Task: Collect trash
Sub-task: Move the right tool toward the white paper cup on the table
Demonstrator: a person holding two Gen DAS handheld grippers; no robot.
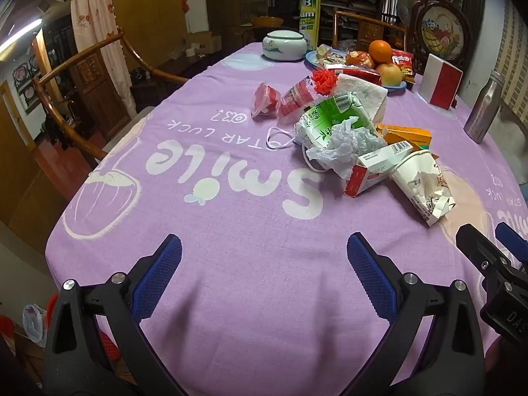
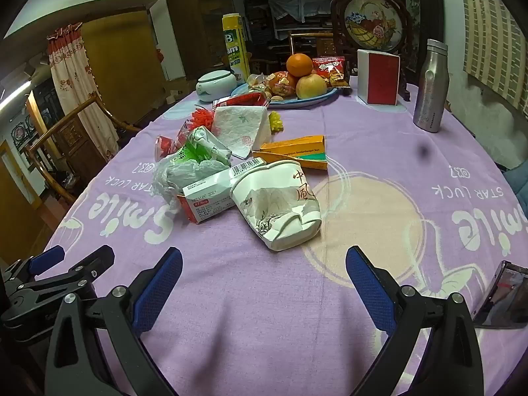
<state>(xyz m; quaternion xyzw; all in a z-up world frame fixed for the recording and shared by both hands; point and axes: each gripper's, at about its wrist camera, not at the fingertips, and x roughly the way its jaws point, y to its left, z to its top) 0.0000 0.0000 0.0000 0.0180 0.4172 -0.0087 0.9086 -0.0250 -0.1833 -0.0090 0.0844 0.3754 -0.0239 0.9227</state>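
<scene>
Where the tablecloth [image 2: 250,297] reads "Smile", the yellow can [image 2: 235,49] shows "B".

the dark glossy flat device [image 2: 505,297] beside my right fingers runs off the picture's edge. the red crumpled plastic cup [image 2: 164,147] is mostly hidden behind the green-printed plastic bag [image 2: 191,156]. print on the red and white cardboard box [image 2: 206,198] is too small to read.

A lived-in home dining room: carved wooden armchairs [image 1: 82,76] ring a surface under a purple "Smile" tablecloth [image 1: 231,198], with a fruit plate [image 2: 307,100], a floral curtain [image 1: 94,33], an embroidered round screen [image 2: 373,21] and dark wooden cabinets [image 2: 198,16] behind.
</scene>
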